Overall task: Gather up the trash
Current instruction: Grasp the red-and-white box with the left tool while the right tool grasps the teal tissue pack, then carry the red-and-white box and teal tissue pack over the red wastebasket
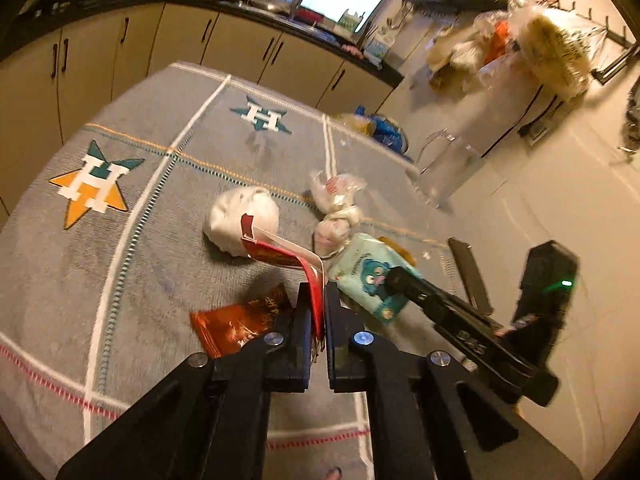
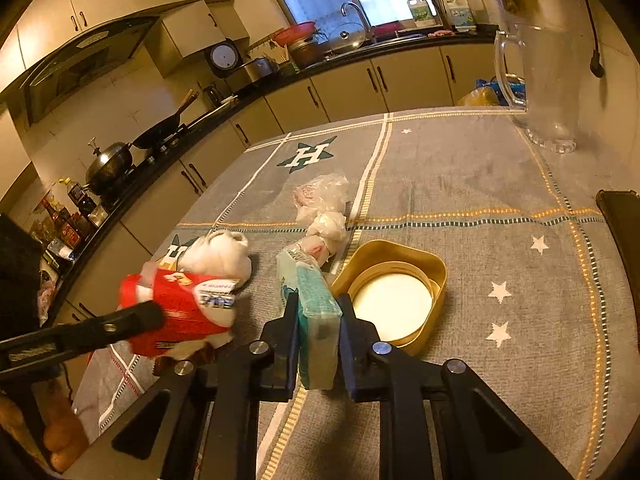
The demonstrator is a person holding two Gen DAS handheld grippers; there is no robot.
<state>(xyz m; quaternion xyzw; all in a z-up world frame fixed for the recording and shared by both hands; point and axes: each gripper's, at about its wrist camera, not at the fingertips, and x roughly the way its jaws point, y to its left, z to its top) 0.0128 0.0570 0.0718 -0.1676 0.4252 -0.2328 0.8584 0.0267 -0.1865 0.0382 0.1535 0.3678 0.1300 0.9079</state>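
Here, much is blurred or cut off. In the left wrist view the left claw (image 1: 318, 300) is clamped narrow on the edge of a red and white carton (image 1: 280, 254), whose printing cannot be read; the carton juts toward 11 o'clock and hides part of the white crumpled wad (image 1: 236, 216) behind it. In the right wrist view that same carton shows as a red smear at 9 o'clock, with the left claw's finger laid across it.

The right claw (image 2: 319, 312) grips a pale green tissue pack (image 2: 318, 320) edge-on between its pads; the pack's lower end is hidden between the black fingers. In the left view this pack shows its cartoon face, partly covered by the right claw.

One knotted clear plastic bag (image 2: 322, 212) lies at 12 o'clock from the right claw, its contents unclear. One brown foil wrapper (image 1: 236, 320) lies flat at 9 o'clock from the left claw, half hidden beneath it. One gold tin (image 2: 394, 292) with a white inside sits at 2 o'clock, just beside the pack. One clear jug (image 2: 548, 88) stands at the far corner of the grey cloth-covered counter (image 2: 500, 200). A dark object at the right edge is cut off.
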